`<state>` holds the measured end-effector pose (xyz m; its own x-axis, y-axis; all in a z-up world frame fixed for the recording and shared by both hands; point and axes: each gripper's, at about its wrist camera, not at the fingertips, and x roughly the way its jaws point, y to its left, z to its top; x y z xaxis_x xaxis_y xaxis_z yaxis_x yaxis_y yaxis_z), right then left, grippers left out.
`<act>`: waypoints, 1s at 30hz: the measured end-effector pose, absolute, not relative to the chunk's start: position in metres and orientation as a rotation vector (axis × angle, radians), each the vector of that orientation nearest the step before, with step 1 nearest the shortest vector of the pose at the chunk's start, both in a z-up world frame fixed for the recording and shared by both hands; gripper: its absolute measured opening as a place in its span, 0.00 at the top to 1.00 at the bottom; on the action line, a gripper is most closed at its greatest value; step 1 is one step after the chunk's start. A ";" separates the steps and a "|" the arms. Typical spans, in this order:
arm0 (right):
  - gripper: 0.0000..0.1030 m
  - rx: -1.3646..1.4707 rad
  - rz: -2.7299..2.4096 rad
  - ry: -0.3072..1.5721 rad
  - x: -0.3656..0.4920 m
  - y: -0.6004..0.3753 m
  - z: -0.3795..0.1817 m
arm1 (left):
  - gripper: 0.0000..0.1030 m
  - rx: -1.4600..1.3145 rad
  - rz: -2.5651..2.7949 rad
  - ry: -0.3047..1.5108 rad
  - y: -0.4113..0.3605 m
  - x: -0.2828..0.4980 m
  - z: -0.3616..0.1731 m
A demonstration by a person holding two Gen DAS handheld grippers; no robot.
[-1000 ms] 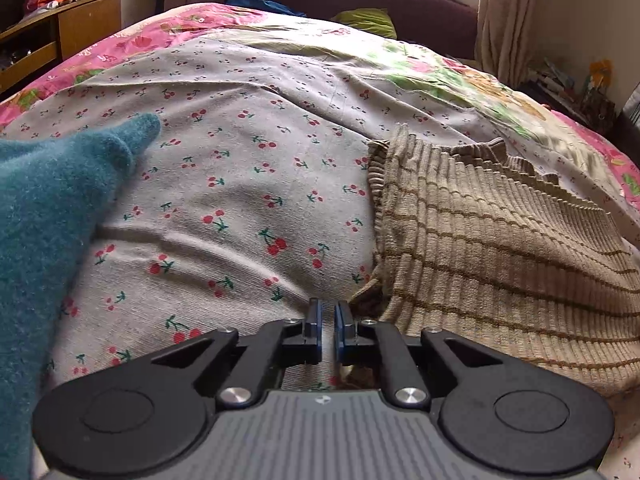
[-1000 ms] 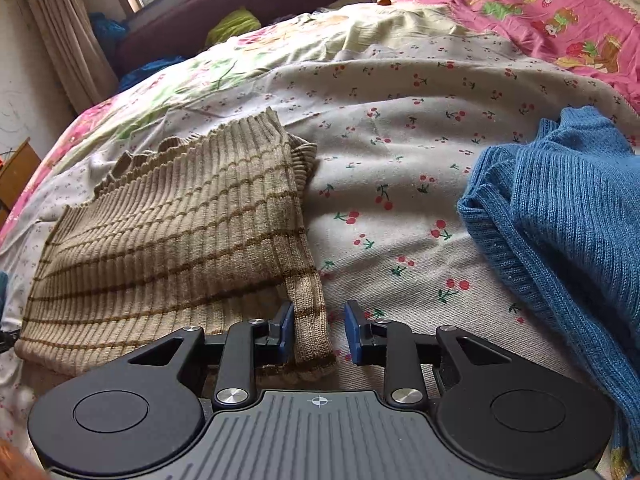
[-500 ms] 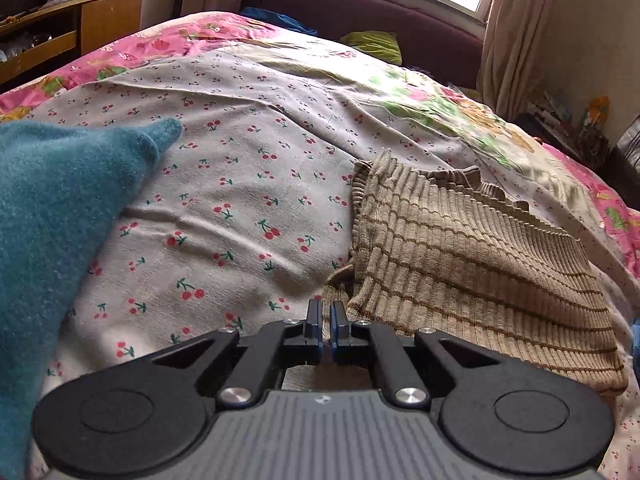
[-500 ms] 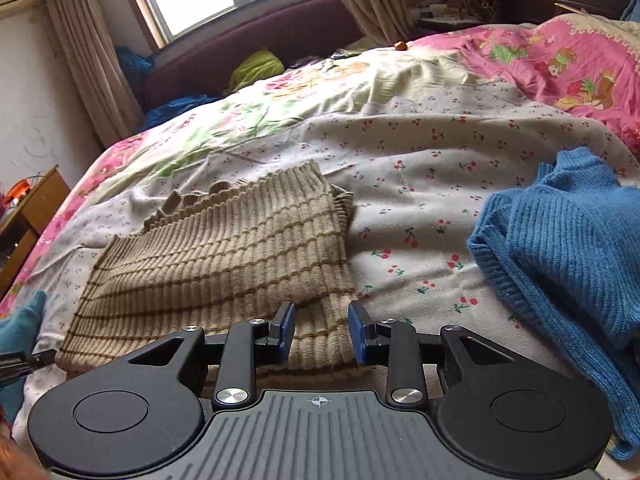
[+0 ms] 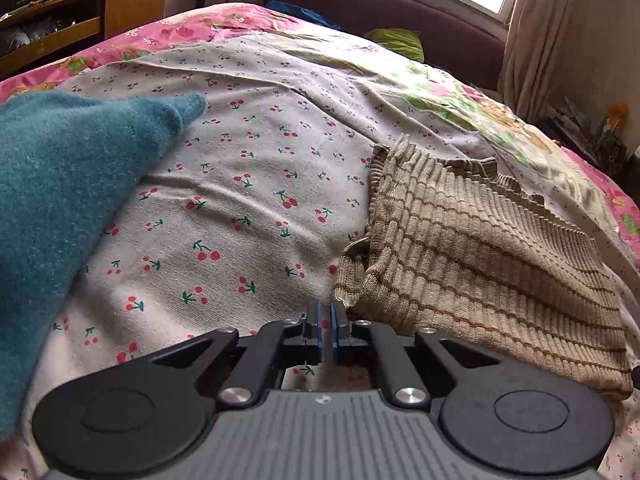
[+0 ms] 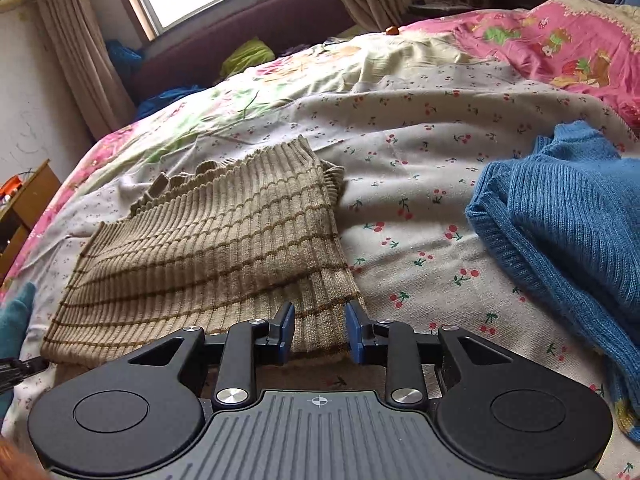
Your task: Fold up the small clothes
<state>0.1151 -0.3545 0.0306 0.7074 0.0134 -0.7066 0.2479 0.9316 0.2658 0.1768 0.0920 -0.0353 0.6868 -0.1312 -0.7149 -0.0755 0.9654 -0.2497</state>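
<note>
From the left wrist view, a fuzzy teal wool garment (image 5: 60,200) lies well off to the left of the left gripper (image 5: 325,322), spread over the white bedsheet printed with small red cherries (image 5: 256,200). The left gripper's blue-padded jaws are clenched together with only a thin slit between them, and nothing can be seen caught in that slit. Just ahead and to the right of those tips, nearly touching them, is the loose near corner of the beige ribbed knit top with thin brown stripes (image 5: 480,256), which lies folded flat on the sheet and stretches away to the right. Far beyond, a wooden cabinet (image 5: 100,8) stands at the upper left and a curtain (image 5: 536,32) hangs at the upper right.

From the right wrist view, the same beige ribbed top (image 6: 208,256) lies ahead and to the left of the right gripper (image 6: 320,330). Its right-hand edge runs straight down between the two blue fingers (image 6: 286,328), which stand apart; the knit lies under the gap and neither pad presses on it, so the gripper is released. To the right of the gripper, apart from the beige top, is a crumpled bright blue knitted sweater (image 6: 568,232) on the cherry sheet (image 6: 420,160).
</note>
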 end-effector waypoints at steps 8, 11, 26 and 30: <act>0.71 0.421 -0.181 0.822 0.105 -0.364 0.021 | 0.81 -0.217 -0.048 0.879 0.077 0.173 -0.048; 0.71 0.495 -0.159 0.777 0.090 -0.367 0.028 | 0.81 -0.214 -0.071 0.843 0.074 0.168 -0.038; 0.64 0.871 -0.087 0.703 0.126 -0.418 0.002 | 0.80 -0.123 -0.254 0.715 -0.003 0.209 -0.012; 0.62 0.890 -0.028 0.735 0.156 -0.426 -0.011 | 0.80 -0.103 -0.278 0.731 -0.019 0.225 -0.021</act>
